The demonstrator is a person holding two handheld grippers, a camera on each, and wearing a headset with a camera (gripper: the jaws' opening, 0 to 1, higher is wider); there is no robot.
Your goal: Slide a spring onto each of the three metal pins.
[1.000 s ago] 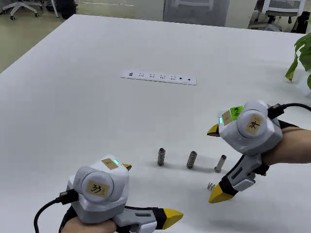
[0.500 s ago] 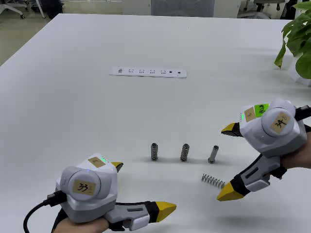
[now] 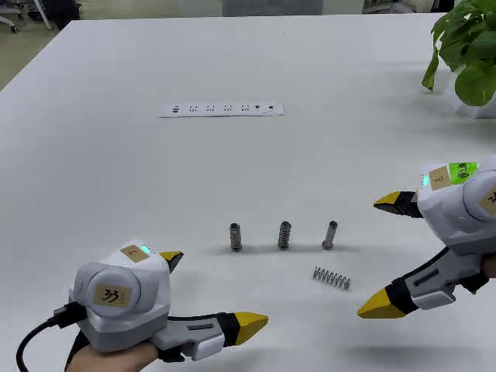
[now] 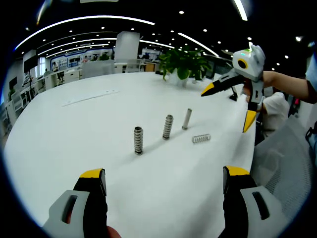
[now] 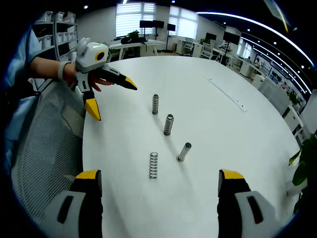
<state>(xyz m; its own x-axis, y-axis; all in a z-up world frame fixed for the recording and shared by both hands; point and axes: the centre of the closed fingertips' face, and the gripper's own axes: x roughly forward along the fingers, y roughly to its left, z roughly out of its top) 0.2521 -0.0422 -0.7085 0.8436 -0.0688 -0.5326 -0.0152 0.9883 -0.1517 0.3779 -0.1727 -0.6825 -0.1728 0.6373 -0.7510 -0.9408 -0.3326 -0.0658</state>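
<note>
Head view shows your left gripper (image 3: 215, 287) low at the near left of the white table (image 3: 116, 178), its yellow-tipped jaws spread wide with nothing between them. Your right gripper (image 3: 372, 257) hangs at the right edge, its jaws also wide apart and empty; its lower tip is near the loose spring (image 3: 332, 278) but not touching it. That spring lies flat on the table, just in front of the bare pin (image 3: 329, 235). Three pins stand upright in a row between your two grippers. The left pin (image 3: 235, 237) and the middle pin (image 3: 284, 235) each wear a spring, while the bare pin closes the row on the right. In the right gripper view the loose spring lies just beside the bare pin, between your spread jaws and well ahead of them. Farther back on the table a white power strip (image 3: 222, 109) lies flat, and a green plant (image 3: 465, 54) stands at the far right.
</note>
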